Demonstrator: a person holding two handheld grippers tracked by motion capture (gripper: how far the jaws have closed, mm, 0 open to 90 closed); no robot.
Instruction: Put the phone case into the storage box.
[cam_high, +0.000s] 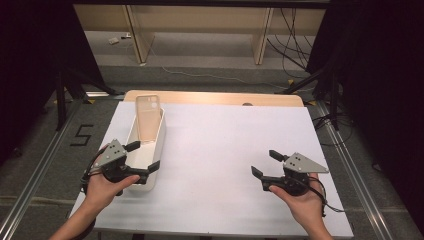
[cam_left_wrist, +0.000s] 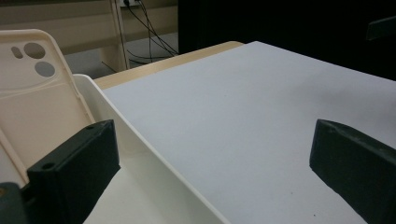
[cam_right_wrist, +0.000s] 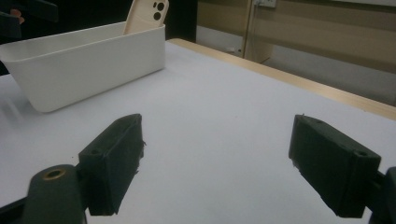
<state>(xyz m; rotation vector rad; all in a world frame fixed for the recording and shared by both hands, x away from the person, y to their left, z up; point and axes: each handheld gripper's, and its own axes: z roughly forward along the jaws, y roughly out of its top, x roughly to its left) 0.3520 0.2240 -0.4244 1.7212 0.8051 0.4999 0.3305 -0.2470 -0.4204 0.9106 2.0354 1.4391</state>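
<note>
A long white bin (cam_high: 159, 142) (cam_right_wrist: 93, 63) lies lengthways at the table's left. A beige phone case (cam_high: 148, 117) (cam_left_wrist: 35, 93) (cam_right_wrist: 145, 16) leans upright inside its far end, camera holes at the top. My left gripper (cam_high: 146, 156) (cam_left_wrist: 205, 172) is open and straddles the bin's right wall near the front end, one jaw inside the bin and one over the table. My right gripper (cam_high: 266, 163) (cam_right_wrist: 219, 163) is open above the bare white table at the right front, with nothing between its jaws.
The white tabletop (cam_high: 230, 150) has a wooden strip (cam_high: 215, 98) along its far edge. Beyond it lie a grey floor, cables (cam_high: 295, 45) and wooden furniture legs. Black tripod legs stand at both far sides.
</note>
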